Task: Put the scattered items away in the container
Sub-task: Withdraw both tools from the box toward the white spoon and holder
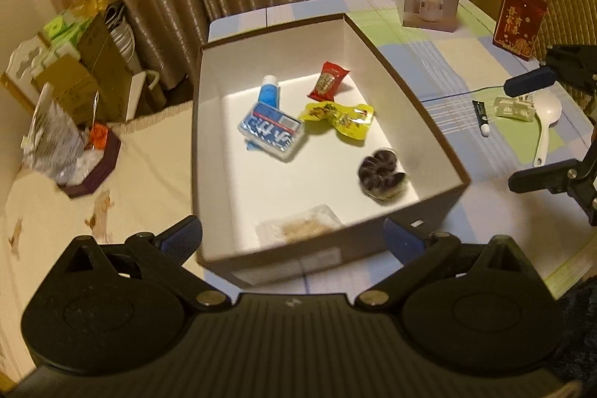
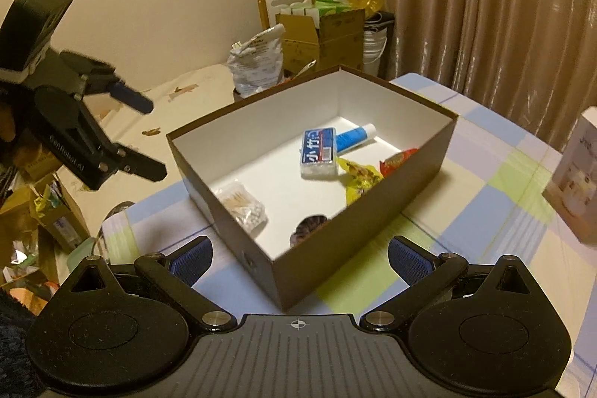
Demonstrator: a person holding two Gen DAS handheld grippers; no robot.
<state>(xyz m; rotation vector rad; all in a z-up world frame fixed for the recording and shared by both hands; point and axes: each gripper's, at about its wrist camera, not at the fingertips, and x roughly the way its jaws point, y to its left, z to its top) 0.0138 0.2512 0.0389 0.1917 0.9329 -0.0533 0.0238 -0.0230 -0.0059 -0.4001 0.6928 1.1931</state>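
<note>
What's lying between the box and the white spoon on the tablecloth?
In the left wrist view, a small black tube with a white cap and a white clip-like piece lie on the tablecloth between the box and the white spoon.

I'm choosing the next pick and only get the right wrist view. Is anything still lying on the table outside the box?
Observer: Yes. A white spoon lies on the tablecloth, to the right of the box.
Operator: Anything else near it?
Observer: A small black tube with a white tip lies between the spoon and the box.
Operator: Where is my gripper relative to them?
Observer: The right gripper hangs open and empty, with the spoon showing between its fingers.
</note>
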